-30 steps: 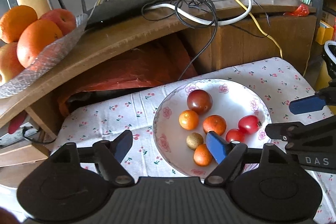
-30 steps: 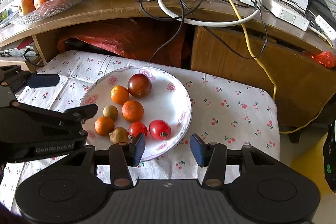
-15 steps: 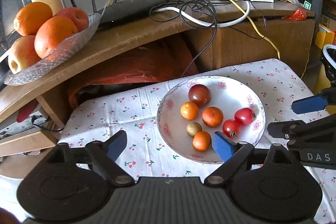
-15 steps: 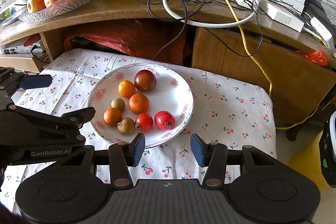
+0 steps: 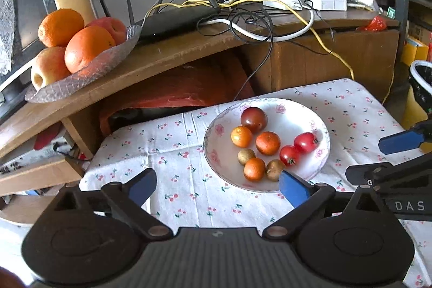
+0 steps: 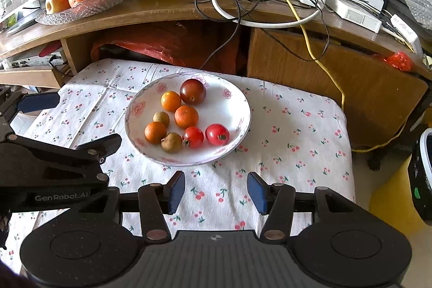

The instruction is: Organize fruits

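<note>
Fruit (image 6: 186,116), round and glossy, fills a floral ceramic plate (image 6: 237,109).

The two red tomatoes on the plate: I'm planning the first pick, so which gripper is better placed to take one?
Probably the right gripper. It is open and empty, facing the plate, with the red tomatoes on the near edge just ahead. The left gripper, also open, points more at the cloth beside the plate.

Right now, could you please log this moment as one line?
left tongs: open, empty | right tongs: open, empty | white floral-rimmed plate: eight small fruits, untouched
</note>
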`<state>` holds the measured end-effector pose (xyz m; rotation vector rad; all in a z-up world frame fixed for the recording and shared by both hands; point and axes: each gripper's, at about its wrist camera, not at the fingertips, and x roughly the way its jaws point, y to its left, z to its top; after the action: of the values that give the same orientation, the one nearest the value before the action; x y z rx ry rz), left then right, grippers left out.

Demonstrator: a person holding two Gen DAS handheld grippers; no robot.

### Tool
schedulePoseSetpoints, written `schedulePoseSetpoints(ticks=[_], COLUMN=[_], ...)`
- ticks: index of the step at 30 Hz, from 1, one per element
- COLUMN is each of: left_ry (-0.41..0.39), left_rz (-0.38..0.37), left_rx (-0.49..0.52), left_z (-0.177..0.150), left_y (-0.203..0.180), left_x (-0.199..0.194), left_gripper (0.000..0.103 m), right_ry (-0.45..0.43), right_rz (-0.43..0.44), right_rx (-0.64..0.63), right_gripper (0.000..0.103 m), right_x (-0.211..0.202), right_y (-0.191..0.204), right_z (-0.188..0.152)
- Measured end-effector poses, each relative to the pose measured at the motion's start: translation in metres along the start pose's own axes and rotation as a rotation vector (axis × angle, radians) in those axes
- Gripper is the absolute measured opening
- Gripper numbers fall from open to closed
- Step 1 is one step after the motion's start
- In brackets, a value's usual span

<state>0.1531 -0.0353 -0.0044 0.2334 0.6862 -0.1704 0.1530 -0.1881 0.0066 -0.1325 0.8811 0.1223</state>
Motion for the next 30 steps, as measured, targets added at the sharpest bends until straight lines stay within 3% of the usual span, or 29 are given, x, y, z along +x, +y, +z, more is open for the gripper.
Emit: schedulePoseSetpoints(ticks=[30], left_ry=[-0.059], left_rz=[0.015], left_rx=[-0.096], left_z=[-0.05], left_y=[-0.014], left_x=[-0.089], left_gripper=[0.103], right_ry=[-0.047], right_rz=[0.042], right_rx=[0.035], right_gripper=[0.049], right_x=[-0.077], right_y=[0.015], right_z=[-0.063])
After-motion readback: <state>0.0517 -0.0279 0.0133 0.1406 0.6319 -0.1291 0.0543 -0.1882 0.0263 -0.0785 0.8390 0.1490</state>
